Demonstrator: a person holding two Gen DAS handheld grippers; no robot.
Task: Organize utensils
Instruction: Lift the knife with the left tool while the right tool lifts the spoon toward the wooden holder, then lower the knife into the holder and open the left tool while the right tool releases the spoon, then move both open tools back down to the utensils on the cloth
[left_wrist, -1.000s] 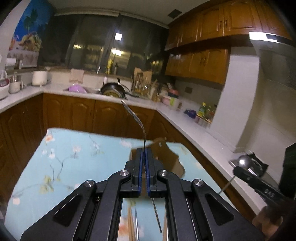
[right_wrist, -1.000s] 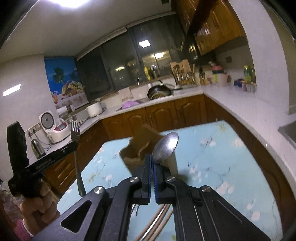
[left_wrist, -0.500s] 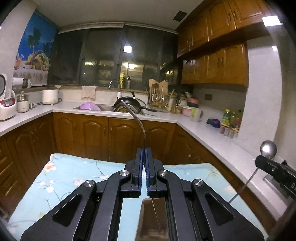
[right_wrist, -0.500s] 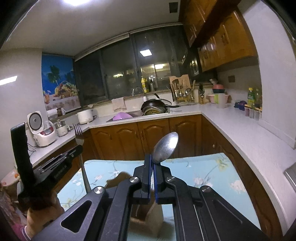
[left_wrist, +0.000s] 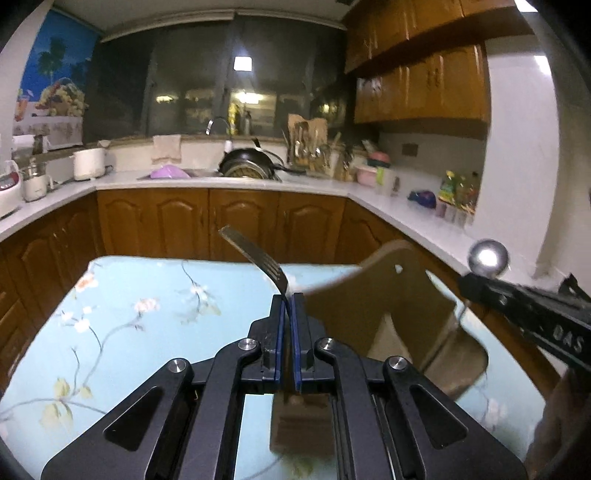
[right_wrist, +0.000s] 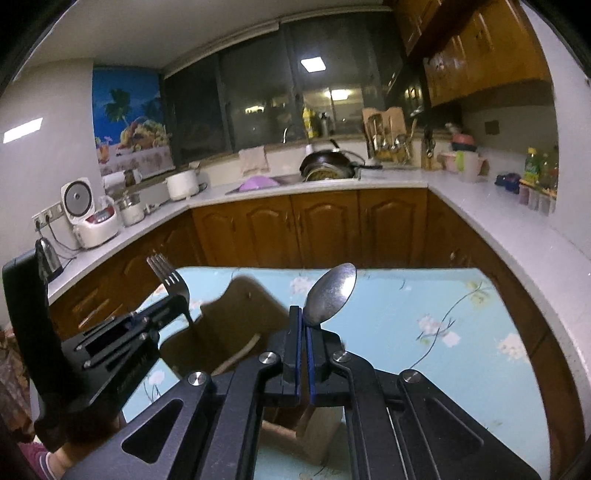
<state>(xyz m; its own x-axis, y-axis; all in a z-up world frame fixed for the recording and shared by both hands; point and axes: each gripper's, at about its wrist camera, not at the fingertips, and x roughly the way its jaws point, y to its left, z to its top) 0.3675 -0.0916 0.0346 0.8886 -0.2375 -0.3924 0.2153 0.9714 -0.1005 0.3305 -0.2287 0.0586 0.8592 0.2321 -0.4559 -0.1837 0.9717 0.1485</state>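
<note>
Left tool (left_wrist: 287, 301) clamped on fork (left_wrist: 258, 256), right tool (right_wrist: 301, 314) clamped on spoon (right_wrist: 330, 293), both poised upright above holder (right_wrist: 229, 325), ready for dropping in.

Home kitchen, wooden cabinets (right_wrist: 325, 225), white countertop (right_wrist: 491, 210), sink with pan (right_wrist: 327, 164), rice cooker (right_wrist: 90, 214)

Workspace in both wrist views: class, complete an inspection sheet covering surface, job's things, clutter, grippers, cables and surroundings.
Surface: table under a light blue floral cloth.
Job's things: fork, spoon, wooden utensil holder on the table.
Clutter: nothing seen on the cloth.
Grippers: left hand-held gripper shut on the fork; right hand-held gripper shut on the spoon.
Cables: cords by the rice cooker.
Surroundings: wooden cabinets, white counter, pan at the sink.
</note>
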